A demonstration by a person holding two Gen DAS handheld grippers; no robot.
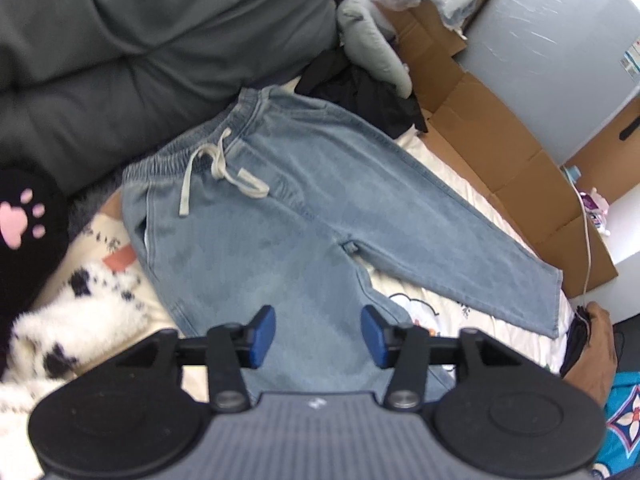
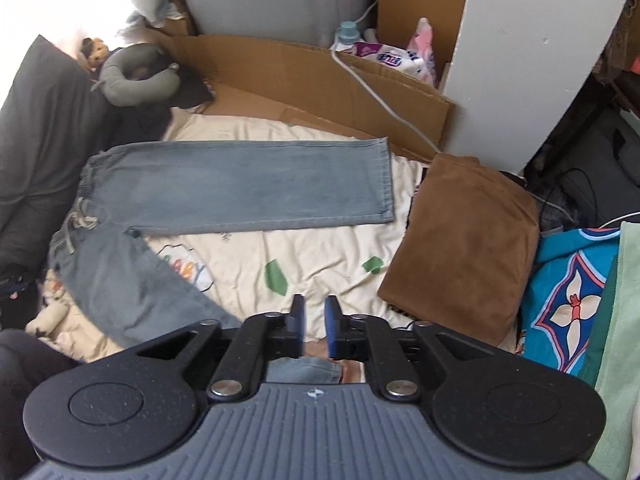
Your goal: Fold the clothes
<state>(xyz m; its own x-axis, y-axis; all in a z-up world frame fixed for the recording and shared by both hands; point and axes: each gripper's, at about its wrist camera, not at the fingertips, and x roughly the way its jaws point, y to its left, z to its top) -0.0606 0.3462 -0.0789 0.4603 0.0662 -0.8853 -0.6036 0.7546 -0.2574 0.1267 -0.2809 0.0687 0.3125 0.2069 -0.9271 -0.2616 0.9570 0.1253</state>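
Light blue jeans with a pale drawstring lie spread flat on a cream printed bedsheet, both legs apart. My left gripper hovers over the near leg, its blue pads wide apart with nothing between them. In the right wrist view the same jeans stretch across the sheet, the far leg straight and the near leg running under the tool. My right gripper hangs above the sheet with a narrow gap between its pads and nothing in it.
A folded brown garment lies on the right of the bed. Flattened cardboard and a white panel line the far side. A grey cushion, a grey neck pillow, a spotted fluffy throw and a turquoise patterned cloth surround the jeans.
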